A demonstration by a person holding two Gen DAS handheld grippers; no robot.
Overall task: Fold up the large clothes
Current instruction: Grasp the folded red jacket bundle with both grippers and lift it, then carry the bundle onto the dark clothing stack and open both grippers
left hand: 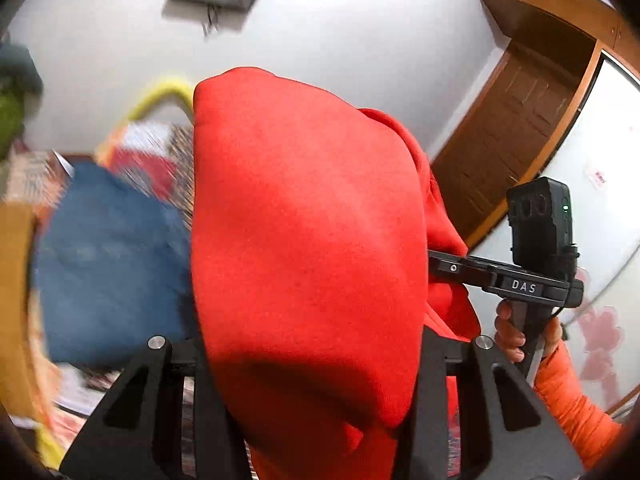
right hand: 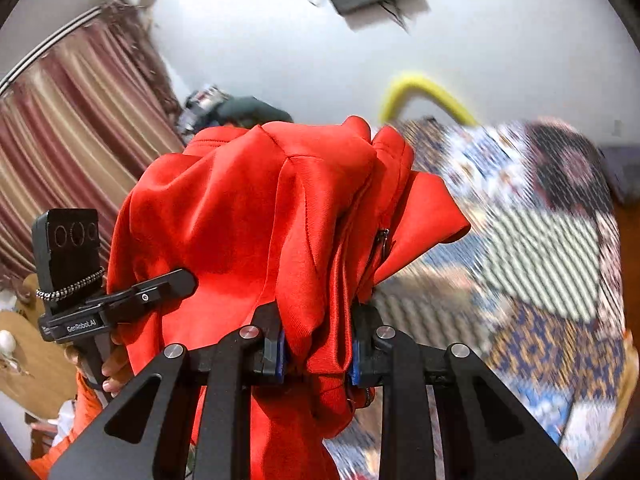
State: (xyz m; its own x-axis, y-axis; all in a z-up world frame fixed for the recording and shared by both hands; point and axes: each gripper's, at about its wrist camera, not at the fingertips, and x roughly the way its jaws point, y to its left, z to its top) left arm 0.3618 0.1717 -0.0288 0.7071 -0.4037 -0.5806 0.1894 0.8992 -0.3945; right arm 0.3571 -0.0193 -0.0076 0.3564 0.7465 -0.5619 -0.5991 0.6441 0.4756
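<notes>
Both hand-held grippers, left (left hand: 312,360) and right (right hand: 316,356), clamped the bunched red garment (right hand: 248,216) aloft; uneven folds risked slipping free.

We find the red jacket (left hand: 304,240) filling everything ahead; bare wall (left hand: 360,40) opens at twelve o'clock, and a blue garment (left hand: 112,264) crowds nine o'clock.

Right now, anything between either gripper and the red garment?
No. Both grippers already have the red garment in their jaws: the right gripper is clamped on bunched fabric, and the left gripper has fabric draped between its fingers. Nothing visible intervenes.
</notes>
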